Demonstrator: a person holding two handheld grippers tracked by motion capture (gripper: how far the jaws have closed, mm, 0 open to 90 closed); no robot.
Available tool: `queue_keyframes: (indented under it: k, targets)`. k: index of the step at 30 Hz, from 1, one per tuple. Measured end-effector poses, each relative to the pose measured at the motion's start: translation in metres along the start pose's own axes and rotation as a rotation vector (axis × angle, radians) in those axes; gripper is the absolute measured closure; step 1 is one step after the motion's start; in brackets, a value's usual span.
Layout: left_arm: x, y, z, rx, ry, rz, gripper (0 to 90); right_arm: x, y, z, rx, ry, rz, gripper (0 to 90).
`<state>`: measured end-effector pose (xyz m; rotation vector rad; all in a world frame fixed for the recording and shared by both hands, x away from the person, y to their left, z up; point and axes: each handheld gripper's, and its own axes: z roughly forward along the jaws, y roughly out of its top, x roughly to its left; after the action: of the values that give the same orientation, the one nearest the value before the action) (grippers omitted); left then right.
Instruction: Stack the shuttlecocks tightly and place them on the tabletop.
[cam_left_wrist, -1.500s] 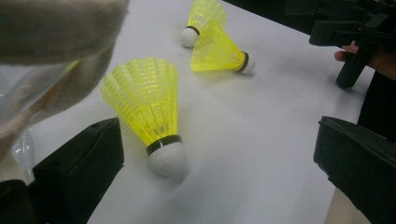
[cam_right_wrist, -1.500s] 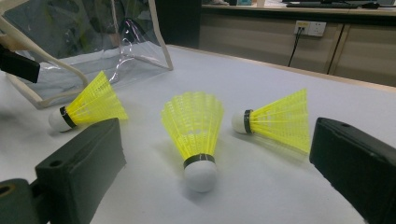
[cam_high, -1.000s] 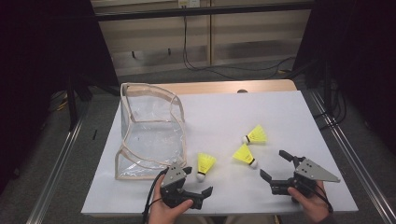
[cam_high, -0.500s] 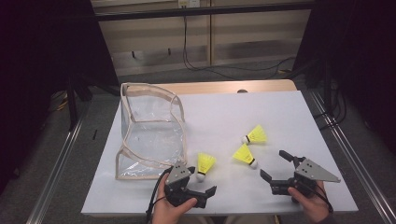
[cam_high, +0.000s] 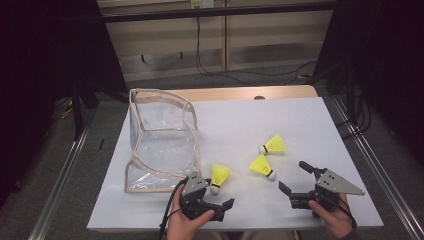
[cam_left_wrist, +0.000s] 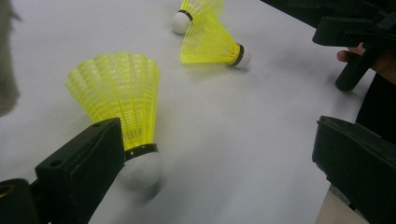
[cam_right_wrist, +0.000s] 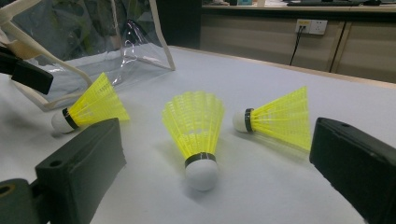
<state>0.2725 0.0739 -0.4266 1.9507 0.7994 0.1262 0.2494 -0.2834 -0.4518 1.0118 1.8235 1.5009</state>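
Observation:
Three yellow shuttlecocks with white corks lie on the white table (cam_high: 240, 120). The nearest one (cam_high: 219, 176) (cam_left_wrist: 119, 102) lies just off my left gripper (cam_high: 219, 196) (cam_left_wrist: 219, 172), which is open, its cork right at the left jaw. The middle shuttlecock (cam_high: 262, 165) (cam_right_wrist: 196, 130) lies between the open jaws of my right gripper (cam_high: 296, 178) (cam_right_wrist: 219, 177), a little ahead of them and untouched. The third shuttlecock (cam_high: 273, 145) (cam_right_wrist: 278, 119) lies farther back. Neither gripper holds anything.
A clear plastic bag with cream trim (cam_high: 160, 135) (cam_right_wrist: 93, 46) stands open on the table's left side, close to the left gripper. In the left gripper view, the right gripper (cam_left_wrist: 355, 42) and a hand sit at the top right. Bare white table stretches behind the shuttlecocks.
My left gripper has edged right and forward, closer to the nearest shuttlecock. The right gripper and the shuttlecocks have stayed put.

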Motion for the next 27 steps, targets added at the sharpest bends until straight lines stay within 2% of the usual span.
queue_keyframes:
  k: [6, 8, 12, 15, 24, 27]
  targets:
    - [0.001, -0.003, 0.003, 0.034, -0.002, -0.002, 3.0, 0.000, 0.000, 0.000, -0.003, 0.000, 0.001, 2.3]
    - [0.000, -0.003, 0.004, 0.027, -0.005, -0.005, 4.3, 0.000, 0.000, 0.000, -0.001, 0.000, 0.002, 2.3]
    - [-0.004, -0.001, 0.009, 0.031, -0.036, 0.002, 4.6, 0.001, 0.000, -0.001, -0.001, 0.001, 0.002, 2.3]
    - [-0.007, 0.001, 0.013, 0.023, -0.046, 0.019, 4.6, 0.001, 0.000, -0.001, -0.001, 0.001, 0.001, 2.3]
    - [-0.015, 0.015, 0.020, -0.010, -0.044, 0.029, 4.5, 0.001, 0.000, -0.001, -0.004, 0.002, -0.003, 2.3]
    - [-0.017, 0.018, 0.023, -0.017, -0.036, 0.021, 4.6, 0.001, 0.000, -0.001, -0.004, 0.002, -0.002, 2.3]
